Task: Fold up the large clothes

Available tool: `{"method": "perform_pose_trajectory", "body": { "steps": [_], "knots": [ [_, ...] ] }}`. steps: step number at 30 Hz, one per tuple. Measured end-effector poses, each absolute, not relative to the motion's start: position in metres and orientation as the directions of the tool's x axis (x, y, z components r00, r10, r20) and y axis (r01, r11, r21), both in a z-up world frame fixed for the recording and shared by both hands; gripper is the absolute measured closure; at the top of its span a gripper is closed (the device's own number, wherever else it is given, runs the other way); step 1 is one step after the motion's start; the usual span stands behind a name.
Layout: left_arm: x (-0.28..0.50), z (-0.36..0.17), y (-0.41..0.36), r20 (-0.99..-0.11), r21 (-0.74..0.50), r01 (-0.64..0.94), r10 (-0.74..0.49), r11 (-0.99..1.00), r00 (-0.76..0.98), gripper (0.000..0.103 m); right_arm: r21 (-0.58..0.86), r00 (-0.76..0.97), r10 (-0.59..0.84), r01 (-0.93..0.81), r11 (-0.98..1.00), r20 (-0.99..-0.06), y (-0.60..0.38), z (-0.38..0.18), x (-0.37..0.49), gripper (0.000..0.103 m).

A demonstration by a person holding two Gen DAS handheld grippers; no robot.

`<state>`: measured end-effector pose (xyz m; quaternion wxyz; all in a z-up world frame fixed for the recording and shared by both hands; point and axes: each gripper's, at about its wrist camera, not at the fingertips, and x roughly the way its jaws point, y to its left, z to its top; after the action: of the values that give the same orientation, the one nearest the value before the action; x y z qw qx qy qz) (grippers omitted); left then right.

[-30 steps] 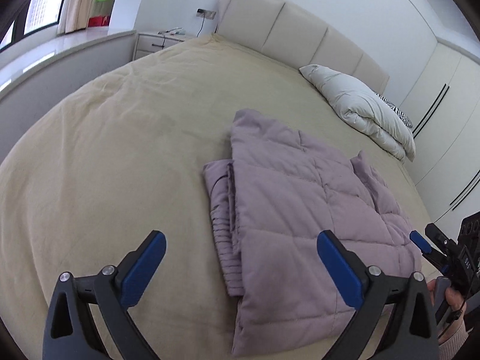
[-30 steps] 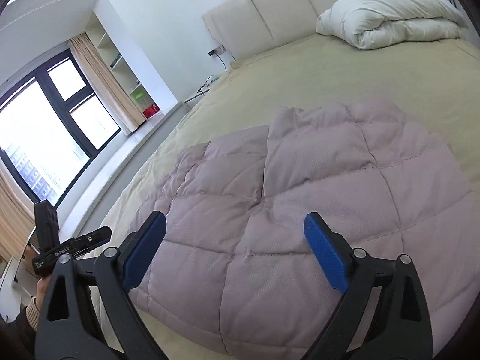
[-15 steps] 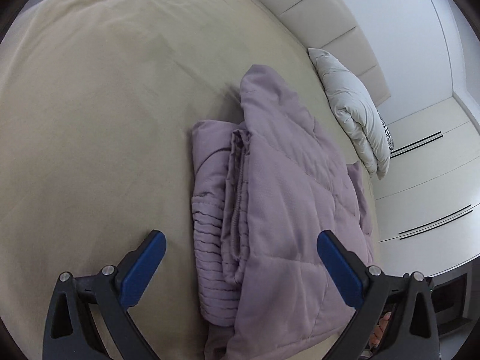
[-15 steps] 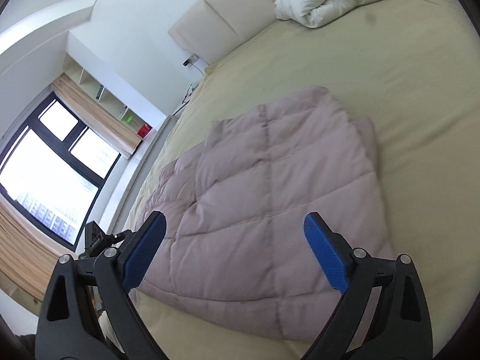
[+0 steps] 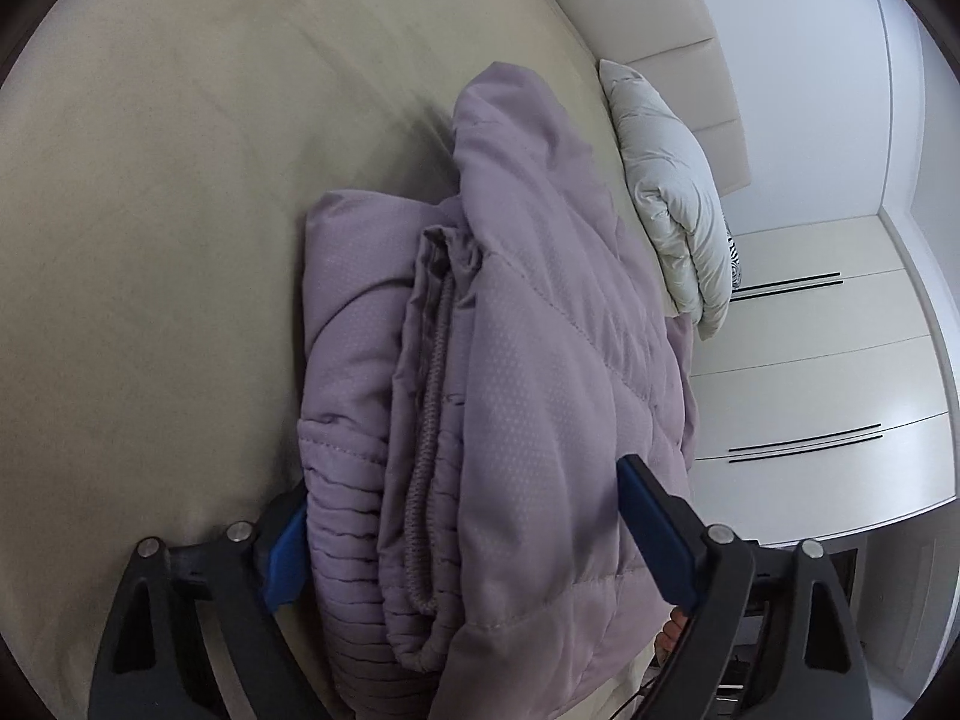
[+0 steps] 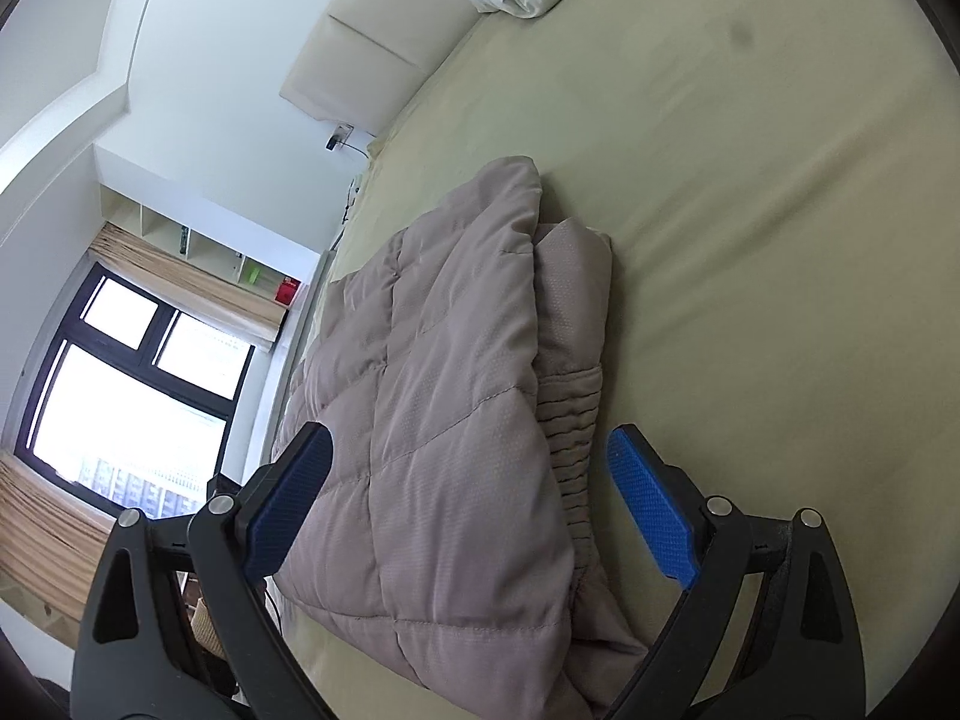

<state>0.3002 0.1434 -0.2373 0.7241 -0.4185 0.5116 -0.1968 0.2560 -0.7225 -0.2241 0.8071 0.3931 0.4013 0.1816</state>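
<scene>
**Both grippers close in on the near edge of the jacket**

Since a second ago both cameras have dropped low and tipped sideways, so the lilac quilted padded jacket (image 5: 540, 372), then well ahead, now fills the middle of each view. It lies part-folded on the beige bedsheet (image 5: 180, 180), its ribbed hem and stacked layers facing the left camera at lower centre. The left gripper (image 5: 474, 546) stands wide, its jaws straddling the thick bundle, one blue pad half hidden behind the ribbed edge. The right gripper (image 6: 474, 504) is equally wide around the jacket's (image 6: 444, 420) other near corner at lower centre of its view; neither has closed on cloth.

To fold well, each claw should probably bite through all the layers at once, deep enough past the hem that the slippery shell does not slide out. Lifting both corners level and together should keep the fold square. A white folded duvet (image 5: 672, 192) lies at upper right, well apart.
</scene>
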Motion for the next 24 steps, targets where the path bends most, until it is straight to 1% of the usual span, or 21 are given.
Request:
{"method": "perform_pose_trajectory", "body": {
  "steps": [4, 8, 10, 13, 15, 19, 21, 22, 24],
  "knots": [
    [0.299, -0.239, 0.143, -0.567, -0.818, -0.153, -0.733, 0.554, 0.376, 0.022, 0.803, 0.588, 0.634, 0.048, 0.593, -0.503, -0.740, -0.237, 0.266, 0.009],
    [0.295, -0.238, 0.140, -0.575, -0.812, -0.128, -0.742, 0.569, 0.344, 0.022, 0.810, 0.561, 0.648, 0.073, 0.582, -0.516, -0.742, -0.246, 0.285, 0.009],
    [0.296, -0.240, 0.140, -0.571, -0.815, -0.125, -0.748, 0.565, 0.339, 0.022, 0.815, 0.519, 0.676, 0.073, 0.575, -0.524, -0.731, -0.251, 0.301, 0.009],
    [0.297, -0.242, 0.140, -0.565, -0.820, -0.125, -0.754, 0.559, 0.335, 0.022, 0.797, 0.455, 0.693, 0.063, 0.601, -0.559, -0.716, -0.257, 0.320, 0.009],
    [0.299, -0.241, 0.139, -0.572, -0.814, -0.120, -0.748, 0.569, 0.336, 0.023, 0.797, 0.416, 0.715, 0.041, 0.603, -0.562, -0.708, -0.260, 0.331, 0.009],
    [0.306, -0.241, 0.132, -0.591, -0.798, -0.110, -0.734, 0.592, 0.335, 0.036, 0.777, 0.350, 0.728, -0.002, 0.630, -0.589, -0.686, -0.262, 0.347, 0.009],
    [0.305, -0.239, 0.132, -0.602, -0.789, -0.108, -0.725, 0.605, 0.335, 0.041, 0.743, 0.321, 0.712, -0.037, 0.668, -0.624, -0.673, -0.260, 0.351, 0.010],
    [0.306, -0.237, 0.130, -0.611, -0.780, -0.105, -0.716, 0.617, 0.336, 0.045, 0.731, 0.317, 0.703, -0.040, 0.681, -0.637, -0.668, -0.259, 0.352, 0.012],
    [0.306, -0.233, 0.123, -0.633, -0.759, -0.096, -0.696, 0.644, 0.340, 0.051, 0.713, 0.315, 0.684, -0.032, 0.700, -0.658, -0.662, -0.257, 0.355, 0.022]
  ]
}}
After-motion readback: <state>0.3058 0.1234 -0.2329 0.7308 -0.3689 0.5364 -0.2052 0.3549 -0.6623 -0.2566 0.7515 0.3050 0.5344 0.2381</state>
